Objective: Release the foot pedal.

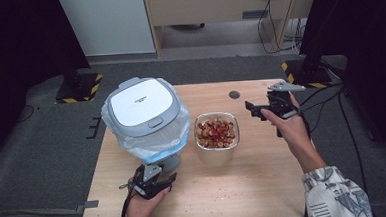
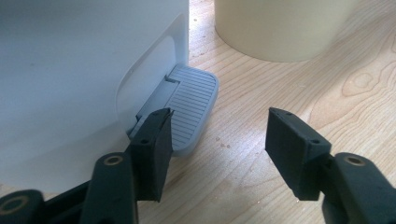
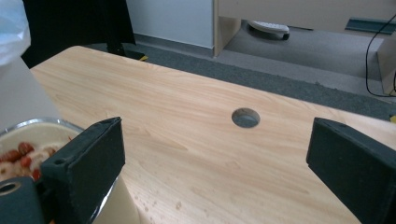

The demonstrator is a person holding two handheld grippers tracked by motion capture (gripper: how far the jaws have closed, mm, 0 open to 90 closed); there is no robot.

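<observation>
Two grippers are at work here, and both have their jaws spread wide with nothing between them. The left gripper [image 1: 152,182] is at the near edge of the table [image 1: 265,195], just in front of the white pedal bin [image 1: 144,116], which stands on the left part of the table with its lid closed and a plastic liner around its rim. In the left gripper view the grey foot pedal [image 2: 187,105] sticks out from the bottom of the bin, and the left jaw is already at the near corner of the pedal; I cannot tell if it touches. The right gripper [image 1: 266,109] hangs over the far right of the table, just right of the bowl of food scraps [image 1: 217,134], which is in the middle, near the bin.

I judge the step in hand is to press the pedal so the lid opens. To do it well, move the left gripper a little more over the ribbed surface, then push straight down, slowly. A push at the corner could slip off or tilt the light bin. The right gripper should take the bowl by its rim, firmly, and keep it level until the lid is up.
</observation>
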